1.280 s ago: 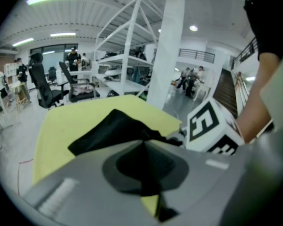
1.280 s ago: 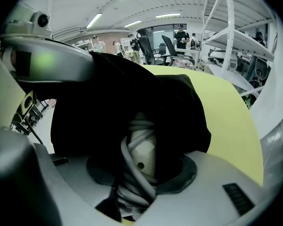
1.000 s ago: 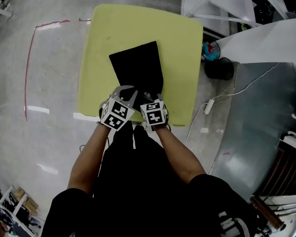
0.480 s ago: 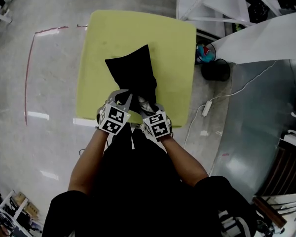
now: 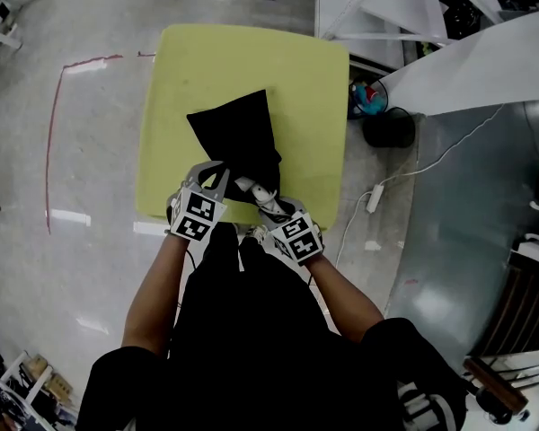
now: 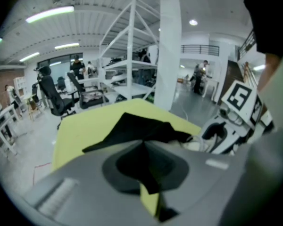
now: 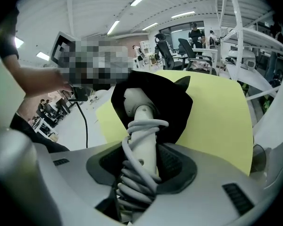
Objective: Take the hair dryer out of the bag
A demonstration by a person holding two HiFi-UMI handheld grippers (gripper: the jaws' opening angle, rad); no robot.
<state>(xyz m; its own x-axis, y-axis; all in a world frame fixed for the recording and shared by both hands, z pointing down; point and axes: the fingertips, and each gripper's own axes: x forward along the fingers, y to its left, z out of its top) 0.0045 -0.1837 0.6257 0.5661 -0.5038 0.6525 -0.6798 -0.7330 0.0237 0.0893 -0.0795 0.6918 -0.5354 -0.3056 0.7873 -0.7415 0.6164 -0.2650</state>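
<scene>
— Where is the white hair dryer (image 7: 139,108)?
— Halfway out of the black fabric bag (image 5: 234,136). Its handle sticks out of the bag's mouth toward the person, and the rounded head end sits inside the dark opening. A pale grey cord (image 7: 132,185) is wound in several loops around the handle
— What has hold of it?
— The right gripper (image 5: 271,206) is clamped on that cord-wrapped handle, with both pads pressing its sides
— And the other 1?
— The left gripper (image 6: 146,171) is closed tight, pinching a fold of the bag's edge at the mouth, just beside the dryer
— What is under it all?
— The bag's far end lies on a square yellow-green table (image 5: 207,57), toward the edge nearest the person. The 2 grippers are side by side at that edge. Around the table is glossy grey floor (image 5: 90,178)
</scene>
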